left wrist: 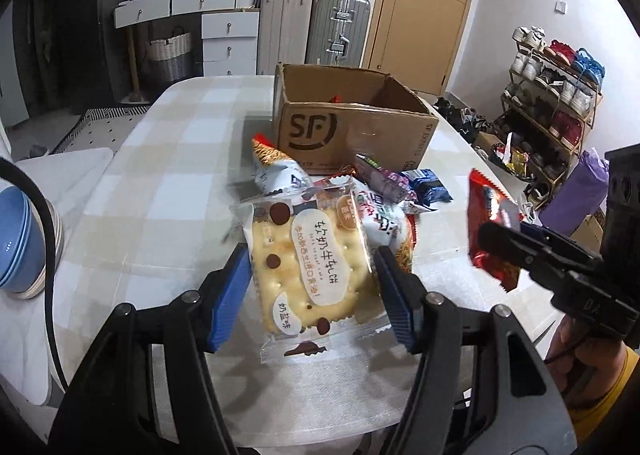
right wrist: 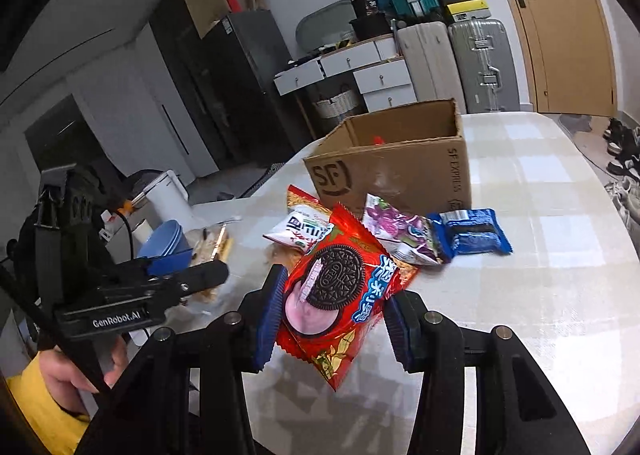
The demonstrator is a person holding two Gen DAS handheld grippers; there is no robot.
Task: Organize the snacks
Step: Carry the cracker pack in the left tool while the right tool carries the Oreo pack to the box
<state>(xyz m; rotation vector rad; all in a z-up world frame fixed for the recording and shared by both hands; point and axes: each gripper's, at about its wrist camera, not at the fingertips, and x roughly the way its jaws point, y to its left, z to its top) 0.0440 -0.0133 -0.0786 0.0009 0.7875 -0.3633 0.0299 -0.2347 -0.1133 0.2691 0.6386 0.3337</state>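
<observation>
Both packets hang above the desk near the cardboard box: left tongs pinch the light, brittle cracker packet across its sides, right tongs the crinkly, slippery red cookie packet (gently, mid-body).

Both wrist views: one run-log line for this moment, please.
left gripper: shut on cracker packet | right gripper: shut on red Oreo packet | cardboard box: open, ahead
</observation>
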